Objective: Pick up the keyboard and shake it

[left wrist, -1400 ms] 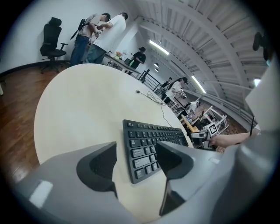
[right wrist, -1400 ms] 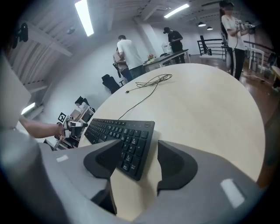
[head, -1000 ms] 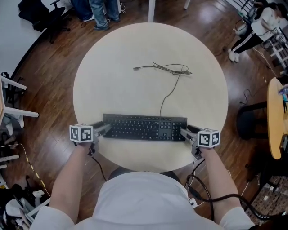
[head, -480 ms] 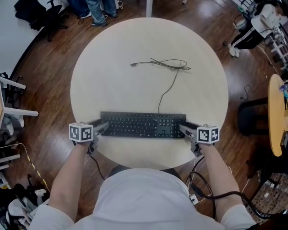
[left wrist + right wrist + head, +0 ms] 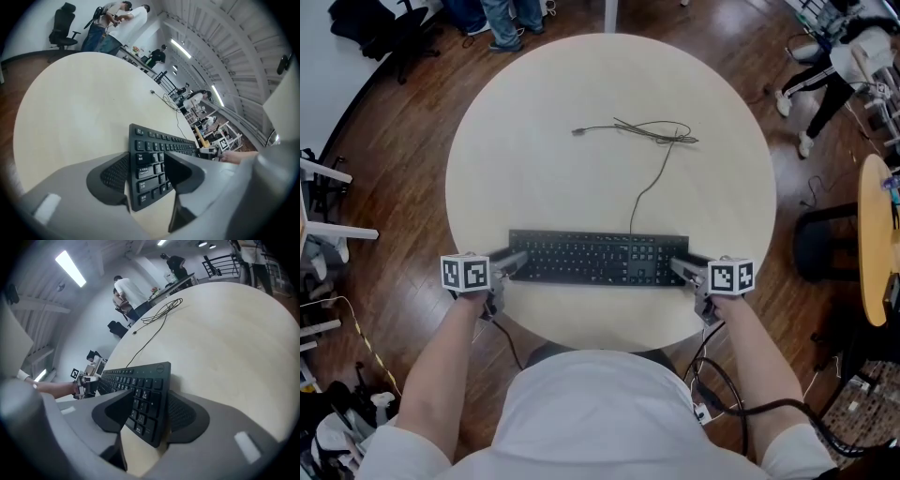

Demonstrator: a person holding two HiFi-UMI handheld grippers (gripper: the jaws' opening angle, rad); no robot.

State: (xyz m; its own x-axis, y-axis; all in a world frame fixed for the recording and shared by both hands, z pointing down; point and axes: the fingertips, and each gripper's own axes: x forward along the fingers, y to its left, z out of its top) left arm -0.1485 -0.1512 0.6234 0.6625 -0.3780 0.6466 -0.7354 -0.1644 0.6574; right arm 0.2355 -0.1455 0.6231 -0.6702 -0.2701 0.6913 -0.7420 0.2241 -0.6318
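Keyboard [image 5: 598, 260] flat on counter [image 5: 534, 122], near front edge, cable [image 5: 649, 183] trailing away. Risk: lifting before both ends are clamped, so one end drops and board twists out; shaking may whip cable and loosen narrow end hold. Left gripper [image 5: 514, 263] straddles left end, right gripper [image 5: 680, 267] right end. Both jaws have just been closing, keyboard ends between them, apparently not yet pressing.
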